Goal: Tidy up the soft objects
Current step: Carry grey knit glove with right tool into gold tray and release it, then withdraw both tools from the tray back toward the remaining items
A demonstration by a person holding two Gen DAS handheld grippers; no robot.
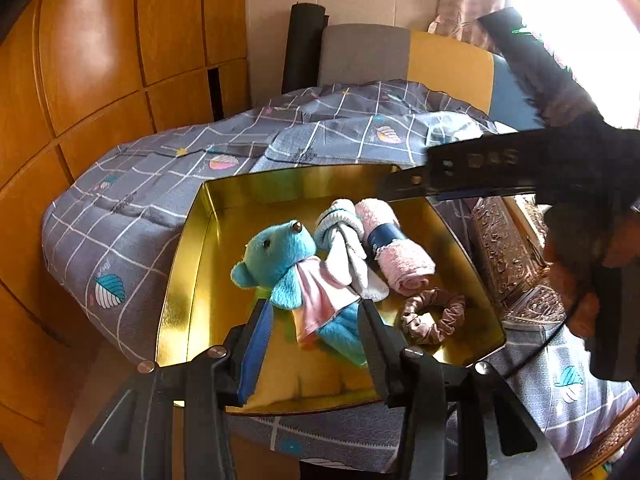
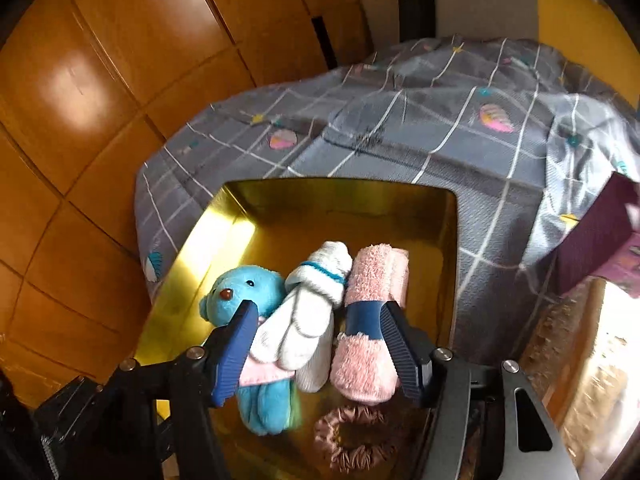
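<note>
Four soft items lie together in the gold tin tray (image 1: 188,248): a blue plush bear (image 2: 244,300), a white sock bundle (image 2: 308,320), a rolled pink towel (image 2: 372,320) with a dark blue band (image 2: 362,318) round its middle, and a brown scrunchie (image 2: 352,440). The right gripper (image 2: 320,322) hangs above them with its jaws spread wide and nothing between the pads; seen along its fingers, the sock bundle sits dead ahead between them, the bear just past the left finger, the towel against the right finger, and the scrunchie below, nearest the camera. The left gripper (image 1: 312,318) is likewise spread and holds nothing, with the bear's legs and pink shirt lying between its fingertips. All four items likely weigh very little, compress readily and will not break; the risk is slack, not damage. Judged best holds: the towel across the band, where the roll is bound and should not unwind; the socks at the cuffed end; the bear at the torso, not a limb; the scrunchie pinched through its ring. The tray's polished floor looks slick, so items may slide under a sideways nudge. The tray sits on a grey patterned quilt (image 1: 120,200), a yielding base that may tilt under pressure. Wooden panelled cabinets (image 1: 80,80) stand to the left; an ornate metal lid (image 1: 516,264) lies just to the right of the tray.
</note>
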